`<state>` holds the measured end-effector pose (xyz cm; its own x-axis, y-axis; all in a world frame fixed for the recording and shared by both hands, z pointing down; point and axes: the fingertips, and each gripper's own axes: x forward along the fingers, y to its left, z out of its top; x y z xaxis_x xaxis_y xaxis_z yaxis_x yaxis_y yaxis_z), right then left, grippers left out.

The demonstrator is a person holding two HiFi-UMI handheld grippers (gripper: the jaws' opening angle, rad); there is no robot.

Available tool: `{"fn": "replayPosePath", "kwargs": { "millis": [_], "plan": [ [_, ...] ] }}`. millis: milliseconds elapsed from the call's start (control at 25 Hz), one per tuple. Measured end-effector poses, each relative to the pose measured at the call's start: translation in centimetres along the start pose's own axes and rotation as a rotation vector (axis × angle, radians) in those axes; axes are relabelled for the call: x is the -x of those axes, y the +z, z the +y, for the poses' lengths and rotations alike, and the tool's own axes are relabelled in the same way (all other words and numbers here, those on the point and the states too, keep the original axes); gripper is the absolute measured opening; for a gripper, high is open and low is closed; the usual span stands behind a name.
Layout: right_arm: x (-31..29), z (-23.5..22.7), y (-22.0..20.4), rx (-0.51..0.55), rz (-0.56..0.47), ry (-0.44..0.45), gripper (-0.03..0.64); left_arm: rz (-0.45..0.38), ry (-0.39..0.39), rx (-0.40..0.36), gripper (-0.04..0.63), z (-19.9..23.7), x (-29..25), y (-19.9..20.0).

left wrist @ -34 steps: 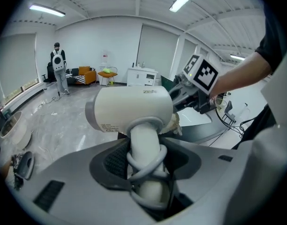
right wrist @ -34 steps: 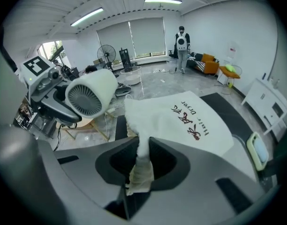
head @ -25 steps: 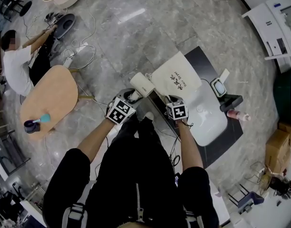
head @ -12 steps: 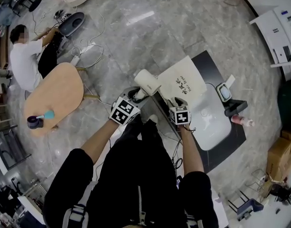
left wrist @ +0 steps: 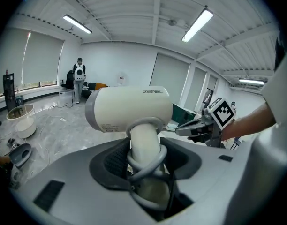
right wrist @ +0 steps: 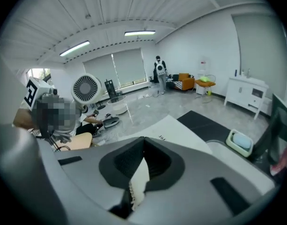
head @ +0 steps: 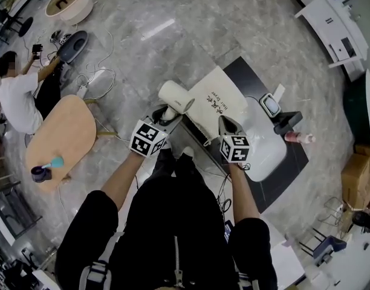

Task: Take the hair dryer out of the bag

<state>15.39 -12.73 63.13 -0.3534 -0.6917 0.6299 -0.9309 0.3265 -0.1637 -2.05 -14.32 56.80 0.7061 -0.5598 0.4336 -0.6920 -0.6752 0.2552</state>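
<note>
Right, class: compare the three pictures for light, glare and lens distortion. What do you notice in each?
Head view: fisheye bows the room's edges; a white glare streak lies on the marble floor. Left gripper view: even light, bright strip lights, hair dryer sharp. Right gripper view: dark corners, curved ceiling lines, print on the bag too small to read.

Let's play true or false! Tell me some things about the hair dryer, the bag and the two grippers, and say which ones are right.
1. The hair dryer is outside the bag. True.
2. The left gripper holds the hair dryer. True.
3. The right gripper is empty. False: its fingers have just been closing, and they pinch a bit of the bag's cloth.
4. The bag is black. False: it is cream-coloured with some dark print on it.
</note>
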Motion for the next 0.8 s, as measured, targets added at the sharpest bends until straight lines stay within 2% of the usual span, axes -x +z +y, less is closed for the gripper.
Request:
{"fn": "replayPosePath", "kwargs": {
  "millis": [120, 240, 480, 800],
  "plan": [
    [2.2, -1.3, 2.2, -0.04, -0.079, -0.055, 0.009, -0.034, -0.012, -0.013, 0.218, -0.3, 0.1, 1.7],
    [4.0, -2.7, 4.0, -0.037, -0.139, -0.099, 0.009, -0.064, -0.02, -0.03, 0.218, -0.6, 0.0, 3.3],
    [7.2, -3.7, 7.8, 0.056, -0.234, -0.173, 0.009, -0.116, -0.036, -0.081, 0.218, -1.2, 0.2, 6.7],
    [10.4, -3.0, 12.6, 0.086, -0.354, -0.189, 0.009, -0.195, -0.038, -0.134, 0.218, -1.2, 1.0, 11.2]
  ]
}}
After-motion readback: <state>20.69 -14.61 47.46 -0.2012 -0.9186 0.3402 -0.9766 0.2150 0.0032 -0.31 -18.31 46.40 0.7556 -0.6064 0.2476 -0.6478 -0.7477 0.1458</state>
